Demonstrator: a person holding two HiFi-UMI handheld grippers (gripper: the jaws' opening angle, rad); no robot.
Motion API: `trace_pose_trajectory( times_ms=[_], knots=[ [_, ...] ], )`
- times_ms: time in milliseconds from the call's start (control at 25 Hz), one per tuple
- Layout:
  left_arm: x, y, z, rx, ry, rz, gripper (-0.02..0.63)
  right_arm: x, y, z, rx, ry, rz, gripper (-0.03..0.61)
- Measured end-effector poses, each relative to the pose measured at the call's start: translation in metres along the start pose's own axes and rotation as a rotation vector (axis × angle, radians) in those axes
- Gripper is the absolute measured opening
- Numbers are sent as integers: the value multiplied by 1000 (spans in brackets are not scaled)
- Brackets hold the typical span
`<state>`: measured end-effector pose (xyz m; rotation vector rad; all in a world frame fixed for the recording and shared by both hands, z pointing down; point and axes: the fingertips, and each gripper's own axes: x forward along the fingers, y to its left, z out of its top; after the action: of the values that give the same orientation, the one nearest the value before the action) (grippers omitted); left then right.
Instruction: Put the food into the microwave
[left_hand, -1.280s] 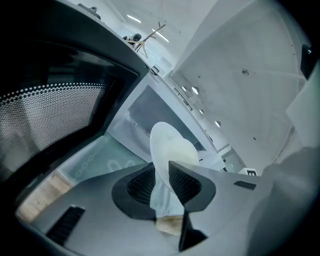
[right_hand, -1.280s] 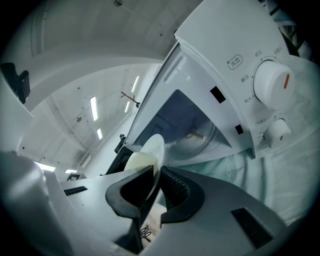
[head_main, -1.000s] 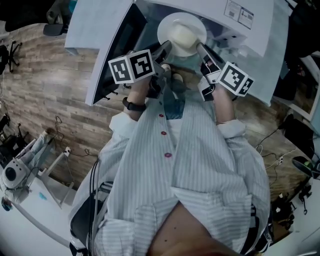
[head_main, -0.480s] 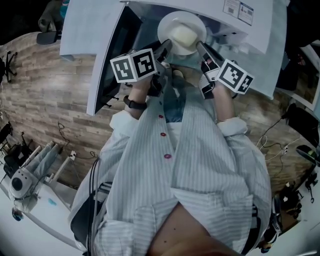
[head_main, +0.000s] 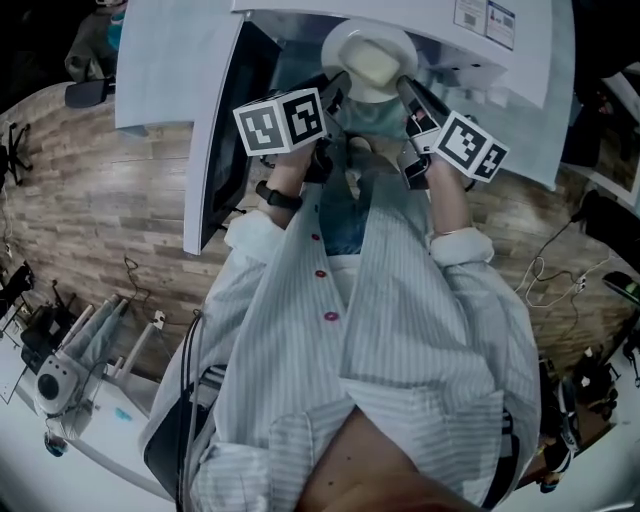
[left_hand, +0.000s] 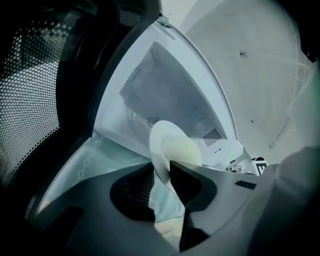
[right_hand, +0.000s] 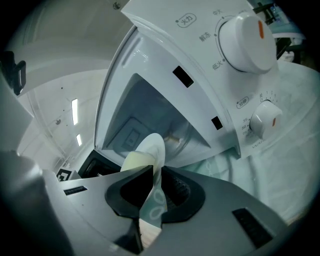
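Wood-plank floor (head_main: 100, 200) spreads left of the left tool (head_main: 335, 92); ceiling light strips (right_hand: 75, 111) glow above-left of the right tool (right_hand: 154, 172).

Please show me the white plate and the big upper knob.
White round plate (head_main: 370, 32): head view, on its bare far rim.
Large round white knob (right_hand: 245, 35) with an orange mark: right gripper view, on its front face.

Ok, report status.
Left claw on plate rim, jaws just easing open. Right claw clamped on opposite rim. Plate and food at microwave mouth, door open, nothing blocking.
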<state>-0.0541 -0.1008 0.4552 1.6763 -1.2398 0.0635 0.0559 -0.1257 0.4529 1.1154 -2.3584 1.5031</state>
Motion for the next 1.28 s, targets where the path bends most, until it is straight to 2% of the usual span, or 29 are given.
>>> trace_pose_trajectory(
  times_ms=[400, 600, 1280],
  knots=[
    [29, 9, 12, 42, 17, -3, 94, 17, -19, 10, -4, -81, -71, 63],
    [34, 17, 15, 31, 13, 1, 94, 24, -21, 10, 4, -108, -80, 63],
    [56, 31, 30, 94, 10, 29, 101, 48, -31, 20, -71, -124, -133, 71]
  ],
)
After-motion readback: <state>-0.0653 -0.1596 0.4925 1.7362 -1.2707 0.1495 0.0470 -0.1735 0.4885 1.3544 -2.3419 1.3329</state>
